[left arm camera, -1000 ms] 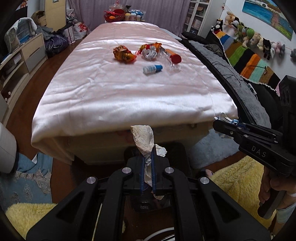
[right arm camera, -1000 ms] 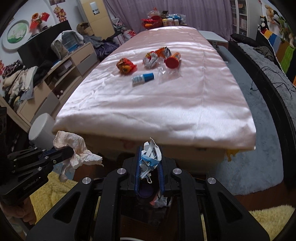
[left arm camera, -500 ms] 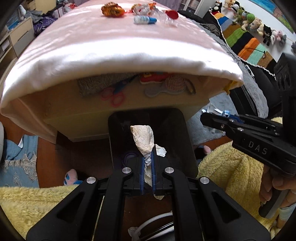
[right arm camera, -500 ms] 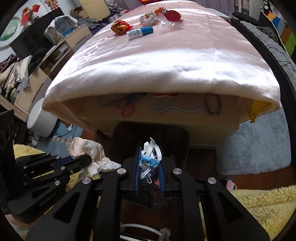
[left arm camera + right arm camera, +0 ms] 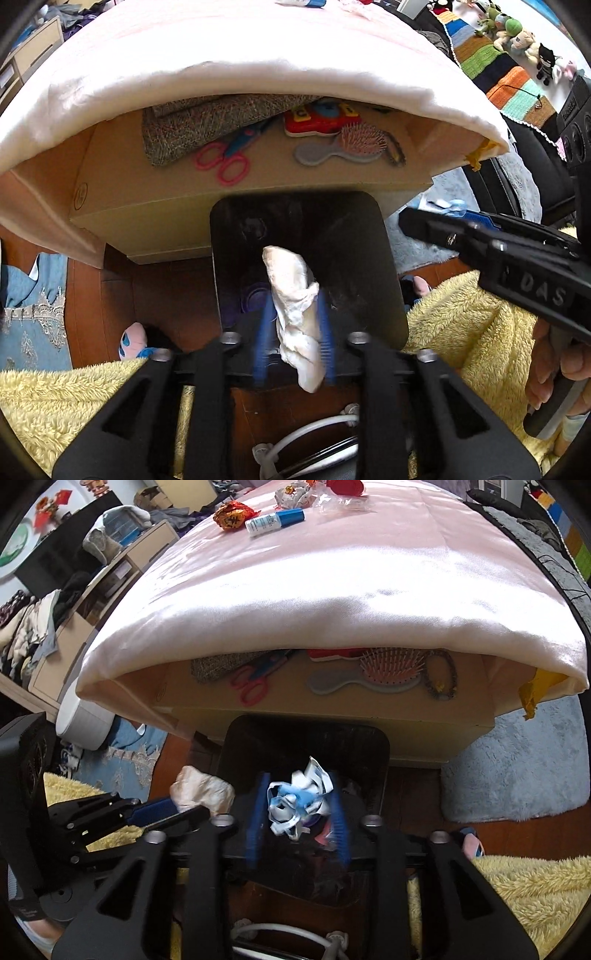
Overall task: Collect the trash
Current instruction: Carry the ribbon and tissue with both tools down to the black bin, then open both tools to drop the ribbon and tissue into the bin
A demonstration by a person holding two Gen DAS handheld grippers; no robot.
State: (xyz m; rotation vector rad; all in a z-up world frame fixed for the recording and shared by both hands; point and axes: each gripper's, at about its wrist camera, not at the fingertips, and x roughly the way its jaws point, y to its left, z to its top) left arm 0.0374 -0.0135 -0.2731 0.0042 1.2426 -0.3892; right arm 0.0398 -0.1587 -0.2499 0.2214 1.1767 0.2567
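My left gripper (image 5: 293, 306) hangs over the black trash bin (image 5: 354, 236) on the floor at the table's front. Its jaws are opening, and a crumpled white tissue (image 5: 291, 280) stands loose between the blue pads. My right gripper (image 5: 300, 786) is over the same bin (image 5: 369, 753). Its jaws are opening too, with a crumpled blue and white wrapper (image 5: 295, 801) between the parted pads. Far back on the pink tablecloth lie an orange wrapper (image 5: 232, 515), a white and blue bottle (image 5: 275, 521), a silver wrapper (image 5: 291, 494) and a red lid (image 5: 345, 485).
Under the cloth, a shelf holds pink scissors (image 5: 221, 168), a hairbrush (image 5: 343, 147), a red toy (image 5: 321, 118) and a grey mat. A yellow fluffy rug (image 5: 472, 325) flanks the bin, a blue-grey rug (image 5: 517, 768) lies right, and a white round tub (image 5: 81, 720) stands left.
Both grippers have sunk and tipped down from table height to just above the bin. Their jaws, earlier shut on the tissue and the wrapper, now stand apart.
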